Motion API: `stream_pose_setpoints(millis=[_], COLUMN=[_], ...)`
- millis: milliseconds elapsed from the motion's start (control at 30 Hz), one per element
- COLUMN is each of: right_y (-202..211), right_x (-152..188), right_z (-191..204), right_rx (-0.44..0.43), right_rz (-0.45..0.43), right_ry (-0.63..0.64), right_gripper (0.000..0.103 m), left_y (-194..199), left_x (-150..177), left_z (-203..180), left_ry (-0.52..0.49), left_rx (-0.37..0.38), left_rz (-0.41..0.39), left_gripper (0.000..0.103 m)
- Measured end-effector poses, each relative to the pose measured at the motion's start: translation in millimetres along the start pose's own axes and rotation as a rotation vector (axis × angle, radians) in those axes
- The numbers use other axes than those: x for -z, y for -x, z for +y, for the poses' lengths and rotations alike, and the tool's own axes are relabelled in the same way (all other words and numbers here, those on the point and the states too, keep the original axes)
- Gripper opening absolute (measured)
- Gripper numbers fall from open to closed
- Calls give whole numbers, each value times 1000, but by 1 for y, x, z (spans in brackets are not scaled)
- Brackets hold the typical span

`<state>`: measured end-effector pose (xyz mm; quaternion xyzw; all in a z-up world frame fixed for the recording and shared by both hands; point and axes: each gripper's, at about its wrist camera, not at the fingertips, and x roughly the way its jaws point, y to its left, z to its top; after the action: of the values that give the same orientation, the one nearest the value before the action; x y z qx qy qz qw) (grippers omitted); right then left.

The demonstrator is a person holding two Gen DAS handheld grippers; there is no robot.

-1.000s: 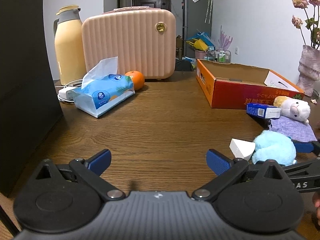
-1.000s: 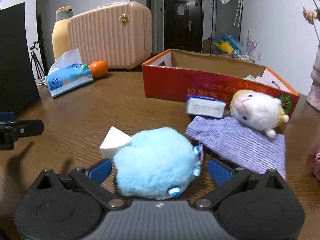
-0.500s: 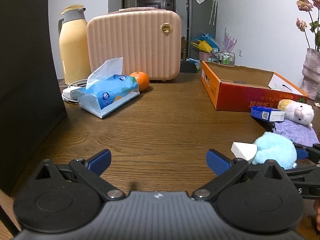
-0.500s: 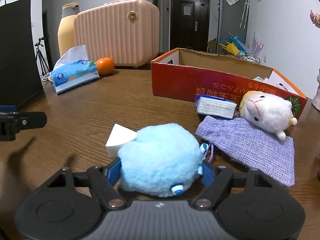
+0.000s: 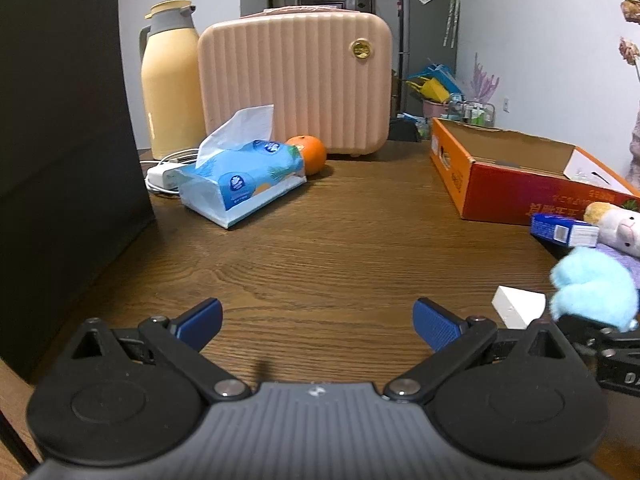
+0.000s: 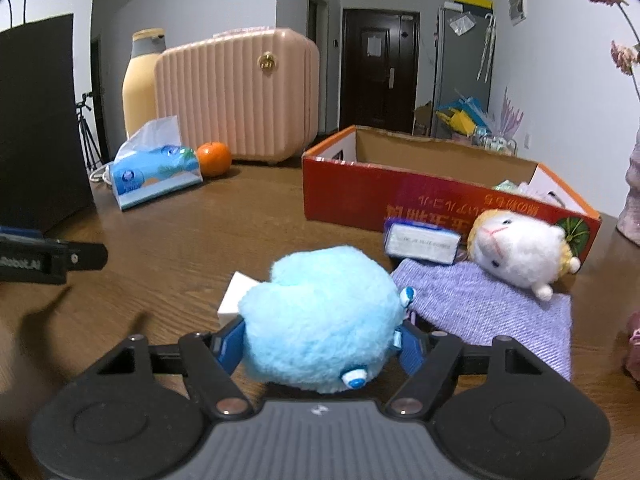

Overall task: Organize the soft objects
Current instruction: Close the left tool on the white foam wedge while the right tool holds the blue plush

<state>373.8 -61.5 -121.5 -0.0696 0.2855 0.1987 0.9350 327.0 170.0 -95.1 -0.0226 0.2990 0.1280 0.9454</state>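
My right gripper (image 6: pixel 320 346) is shut on a fluffy light-blue plush toy (image 6: pixel 320 316) and holds it just above the wooden table; the toy also shows at the right edge of the left wrist view (image 5: pixel 592 288). A white sponge wedge (image 6: pixel 236 296) lies behind it. A purple cloth pouch (image 6: pixel 488 312), a white-and-yellow plush animal (image 6: pixel 520 252) and a small blue box (image 6: pixel 420 242) lie before the open red cardboard box (image 6: pixel 400 196). My left gripper (image 5: pixel 318 320) is open and empty over bare table.
A blue tissue pack (image 5: pixel 244 180), an orange (image 5: pixel 310 154), a pink suitcase (image 5: pixel 296 84) and a yellow thermos (image 5: pixel 170 80) stand at the back left. A black panel (image 5: pixel 60 140) blocks the left side. A vase (image 6: pixel 634 196) stands at the far right.
My right gripper closed on the blue plush toy and lifted it slightly off the table. The left gripper stayed open and shifted a little left.
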Motion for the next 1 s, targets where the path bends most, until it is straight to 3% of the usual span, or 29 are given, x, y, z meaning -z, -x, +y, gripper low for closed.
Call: stream_pose_setpoints(millis=[500,1000], right_y=[26,55], right_x=[-3,1], right_z=[-23,-72], right_rx=[34,84], right_rz=[-114,-202], right_ry=[-10,-32], right_gripper=[73,73], left_y=[3,5], left_x=[4,6], left_z=[-19,-67], left_ry=[27,34], left_rx=[-13,24], left_rz=[-1,17], left_gripper=[103,103])
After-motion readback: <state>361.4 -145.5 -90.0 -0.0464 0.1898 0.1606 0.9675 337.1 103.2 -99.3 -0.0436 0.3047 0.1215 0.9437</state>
